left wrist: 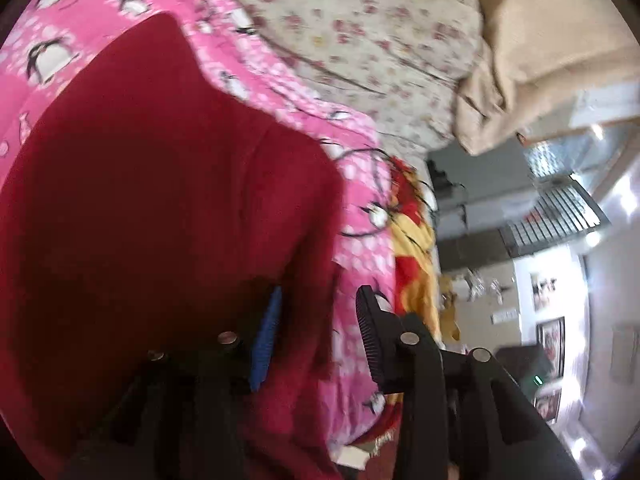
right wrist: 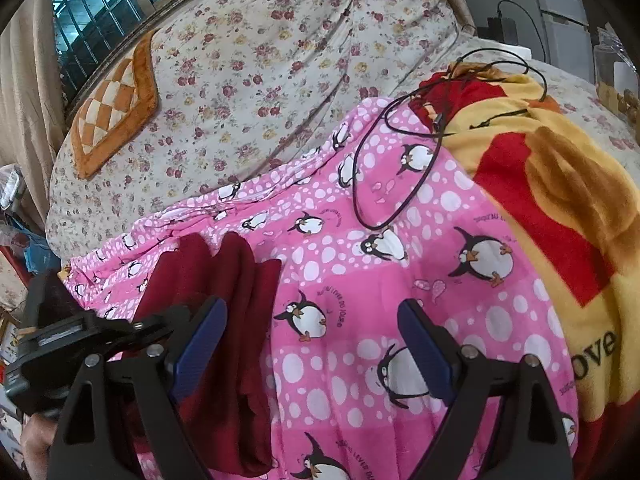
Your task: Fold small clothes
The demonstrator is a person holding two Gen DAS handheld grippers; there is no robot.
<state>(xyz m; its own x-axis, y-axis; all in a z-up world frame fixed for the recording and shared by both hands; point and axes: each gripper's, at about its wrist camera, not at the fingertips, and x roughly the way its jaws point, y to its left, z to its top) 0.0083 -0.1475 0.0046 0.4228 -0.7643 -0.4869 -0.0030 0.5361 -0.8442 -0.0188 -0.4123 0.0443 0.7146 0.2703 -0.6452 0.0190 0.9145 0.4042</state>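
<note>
A dark red garment (left wrist: 152, 184) lies on a pink penguin-print sheet (left wrist: 360, 240). In the left wrist view it fills the left half of the blurred frame. My left gripper (left wrist: 316, 312) is open above the garment's right edge, jaws well apart, nothing held. In the right wrist view the same red garment (right wrist: 232, 320) lies bunched in folds at lower left. My right gripper (right wrist: 312, 344) is open and empty over the pink sheet (right wrist: 400, 280), its left finger (right wrist: 200, 344) over the garment. The other gripper's black body (right wrist: 60, 340) shows at far left.
A black cable (right wrist: 396, 168) loops across the sheet. A yellow and red blanket (right wrist: 560, 200) lies to the right. A flowered bedspread (right wrist: 260, 80) with an orange checked cushion (right wrist: 116, 104) lies beyond. A barred window (right wrist: 92, 0) is at the back.
</note>
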